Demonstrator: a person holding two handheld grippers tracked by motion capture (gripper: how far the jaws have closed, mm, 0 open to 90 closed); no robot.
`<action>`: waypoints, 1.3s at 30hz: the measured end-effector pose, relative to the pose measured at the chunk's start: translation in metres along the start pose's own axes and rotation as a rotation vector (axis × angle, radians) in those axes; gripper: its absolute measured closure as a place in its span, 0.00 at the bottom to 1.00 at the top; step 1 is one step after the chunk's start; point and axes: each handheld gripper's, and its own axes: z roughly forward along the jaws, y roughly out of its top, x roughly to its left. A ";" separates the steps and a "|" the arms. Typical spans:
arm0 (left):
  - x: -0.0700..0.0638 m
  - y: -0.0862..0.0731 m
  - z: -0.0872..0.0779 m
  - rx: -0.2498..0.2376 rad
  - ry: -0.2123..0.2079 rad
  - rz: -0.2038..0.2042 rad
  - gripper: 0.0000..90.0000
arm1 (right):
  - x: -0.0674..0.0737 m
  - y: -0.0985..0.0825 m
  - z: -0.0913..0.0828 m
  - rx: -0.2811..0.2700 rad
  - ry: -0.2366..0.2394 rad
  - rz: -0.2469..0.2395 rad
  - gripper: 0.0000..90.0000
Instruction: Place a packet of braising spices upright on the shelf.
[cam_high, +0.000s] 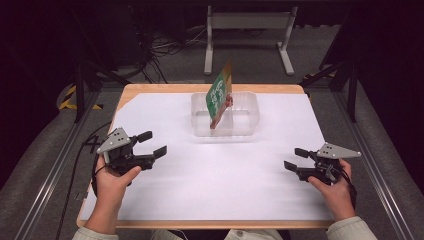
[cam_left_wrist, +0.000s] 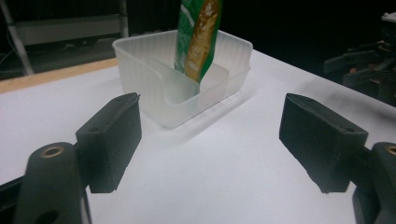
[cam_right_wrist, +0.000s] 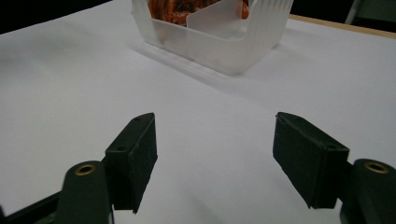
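High view shows a wooden bench (cam_high: 150, 89) covered by a white sheet (cam_high: 215, 170), with grey carpet, cables and a white metal frame (cam_high: 248, 22) in the dim room beyond. Toward its far edge, a clear plastic tub (cam_high: 248, 117) holds a green-and-gold snack packet (cam_high: 219, 95) standing on end, its long axis nearly upright and top leaning away from you. Your left hand-held gripper (cam_high: 151, 144) and right hand-held gripper (cam_high: 295, 159) sit well apart near you, jaws spread and empty.

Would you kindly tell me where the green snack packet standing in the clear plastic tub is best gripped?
Grip the green snack packet by its top edge, coming from above: it stands tilted, well clear of the clear plastic tub's rim, while its lower part sits behind the walls.
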 end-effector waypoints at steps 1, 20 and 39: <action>0.000 0.000 0.000 0.000 0.000 0.000 0.24 | 0.000 0.000 0.000 0.000 0.000 0.000 0.34; 0.015 -0.065 0.010 0.073 0.057 -0.032 0.11 | -0.005 -0.014 0.009 0.020 0.002 0.023 0.33; 0.019 -0.075 0.013 0.139 0.087 -0.023 0.08 | -0.008 -0.022 0.015 0.045 -0.012 0.030 0.32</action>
